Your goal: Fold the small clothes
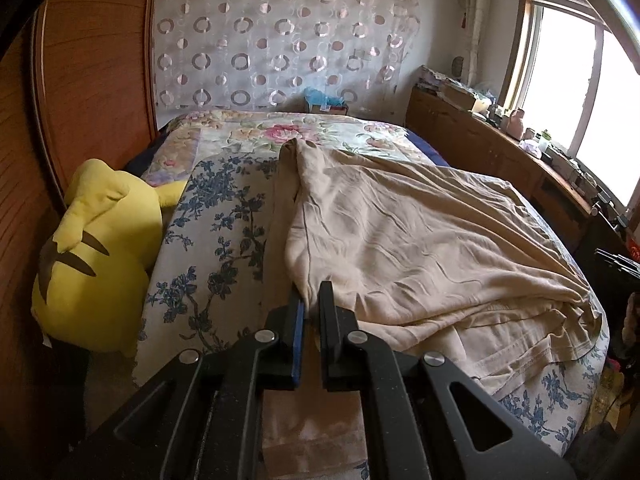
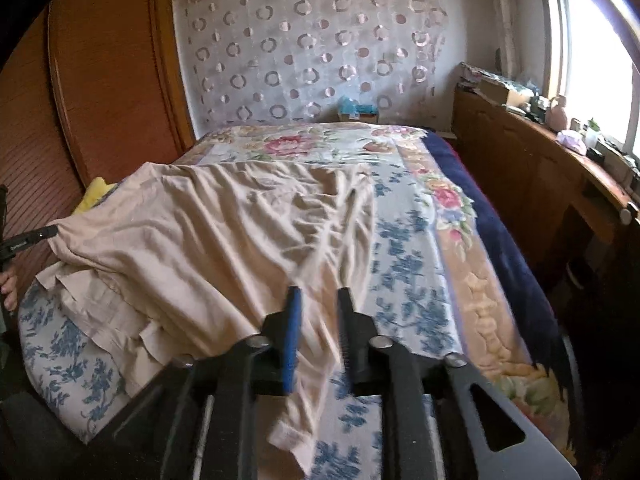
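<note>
A beige garment (image 1: 420,248) lies spread and wrinkled over the floral bedspread (image 1: 224,216). My left gripper (image 1: 310,294) is shut on the garment's left edge, which rises in a fold toward the fingers. In the right wrist view the same garment (image 2: 208,240) stretches from the left gripper's tip (image 2: 48,233) at far left to my right gripper (image 2: 318,300). A strip of the cloth runs between the right fingers and hangs below them. The right jaws stand slightly apart, closed on the cloth.
A yellow plush toy (image 1: 96,264) leans at the bed's left side by the wooden wardrobe (image 1: 92,80). A cluttered wooden dresser (image 1: 500,152) stands under the window at right. A dark blue blanket (image 2: 492,232) edges the bed's right side. A blue box (image 2: 358,110) sits at the headboard.
</note>
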The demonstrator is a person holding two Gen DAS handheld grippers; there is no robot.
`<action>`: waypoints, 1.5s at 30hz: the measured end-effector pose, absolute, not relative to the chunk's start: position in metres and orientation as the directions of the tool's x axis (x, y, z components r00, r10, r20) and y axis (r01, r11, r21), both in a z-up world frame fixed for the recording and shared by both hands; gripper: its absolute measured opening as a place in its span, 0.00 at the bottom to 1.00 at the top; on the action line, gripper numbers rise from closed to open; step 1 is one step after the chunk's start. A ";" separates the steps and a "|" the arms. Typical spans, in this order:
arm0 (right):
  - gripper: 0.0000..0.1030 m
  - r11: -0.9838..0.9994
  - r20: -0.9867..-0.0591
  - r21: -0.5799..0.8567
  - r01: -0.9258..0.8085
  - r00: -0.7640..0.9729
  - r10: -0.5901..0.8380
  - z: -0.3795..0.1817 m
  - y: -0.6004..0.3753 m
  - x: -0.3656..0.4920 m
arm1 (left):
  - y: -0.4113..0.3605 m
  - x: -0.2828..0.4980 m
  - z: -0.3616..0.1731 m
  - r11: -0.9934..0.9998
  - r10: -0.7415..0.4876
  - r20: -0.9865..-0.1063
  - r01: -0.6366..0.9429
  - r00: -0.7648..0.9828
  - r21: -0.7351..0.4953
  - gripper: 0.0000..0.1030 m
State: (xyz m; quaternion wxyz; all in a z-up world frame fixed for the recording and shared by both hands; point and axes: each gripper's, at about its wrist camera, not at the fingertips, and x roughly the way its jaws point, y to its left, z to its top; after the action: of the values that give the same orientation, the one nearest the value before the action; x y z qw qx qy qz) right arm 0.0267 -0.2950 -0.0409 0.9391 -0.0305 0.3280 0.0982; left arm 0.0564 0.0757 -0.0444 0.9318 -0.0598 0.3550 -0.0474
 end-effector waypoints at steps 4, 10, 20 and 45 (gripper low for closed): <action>0.28 0.970 -0.633 -0.007 -0.244 0.752 0.184 -0.049 -0.281 0.035 | 0.072 0.053 -0.046 0.990 -0.125 -0.655 0.050 0.745 -0.133 0.05; 0.29 0.954 -0.659 -0.033 -0.298 0.724 0.203 -0.060 -0.261 0.045 | 0.070 0.050 -0.048 0.993 -0.112 -0.670 0.054 0.734 -0.107 0.18; 0.42 0.956 -0.705 -0.085 -0.280 0.696 0.141 -0.076 -0.255 0.074 | 0.070 0.059 -0.070 0.994 -0.102 -0.730 0.039 0.675 -0.103 0.45; 0.56 0.946 -0.718 -0.112 -0.305 0.683 0.135 -0.094 -0.249 0.079 | 0.075 0.070 -0.089 0.998 -0.041 -0.757 -0.004 0.652 -0.058 0.64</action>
State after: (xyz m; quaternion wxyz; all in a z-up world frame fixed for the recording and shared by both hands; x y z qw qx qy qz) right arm 0.0792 -0.2486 -0.0939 0.9105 -0.1120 0.3793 0.1208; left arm 0.0701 0.0748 -0.0890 0.9086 -0.0270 0.4168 -0.0103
